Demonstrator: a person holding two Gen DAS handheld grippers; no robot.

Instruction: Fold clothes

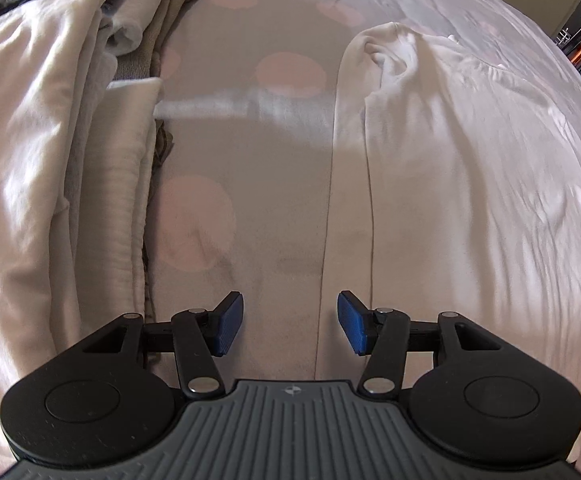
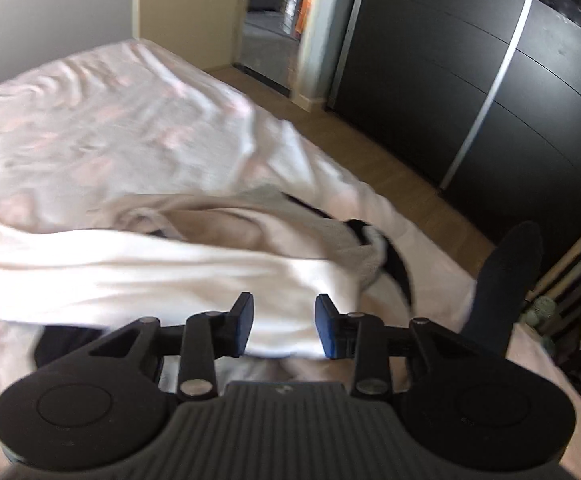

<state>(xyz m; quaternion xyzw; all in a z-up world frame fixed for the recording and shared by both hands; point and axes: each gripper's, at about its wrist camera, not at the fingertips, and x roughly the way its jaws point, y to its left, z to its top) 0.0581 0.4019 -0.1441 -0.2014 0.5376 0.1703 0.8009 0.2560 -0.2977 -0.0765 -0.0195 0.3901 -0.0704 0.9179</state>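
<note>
A white garment (image 1: pixel 450 200) lies spread on the pink-dotted bed sheet (image 1: pixel 250 160), filling the right of the left wrist view. Its long left edge runs down between the fingers of my left gripper (image 1: pixel 290 324). That gripper hangs open just above the sheet with nothing between its blue pads. In the right wrist view, my right gripper (image 2: pixel 284 328) is open over a white garment (image 2: pixel 170 272) that lies across the bed. The cloth's near edge shows in the gap, but the pads do not press on it. A beige-grey garment (image 2: pixel 230 224) lies bunched behind it.
A pile of whitish and beige clothes (image 1: pixel 50 160) lies along the left of the sheet. Dark cloth (image 2: pixel 62 344) shows under the white garment. Right of the bed are a wood floor (image 2: pixel 370 152), a dark wardrobe (image 2: pixel 490 80), an open doorway (image 2: pixel 270 20) and a dark upright shape (image 2: pixel 502 280).
</note>
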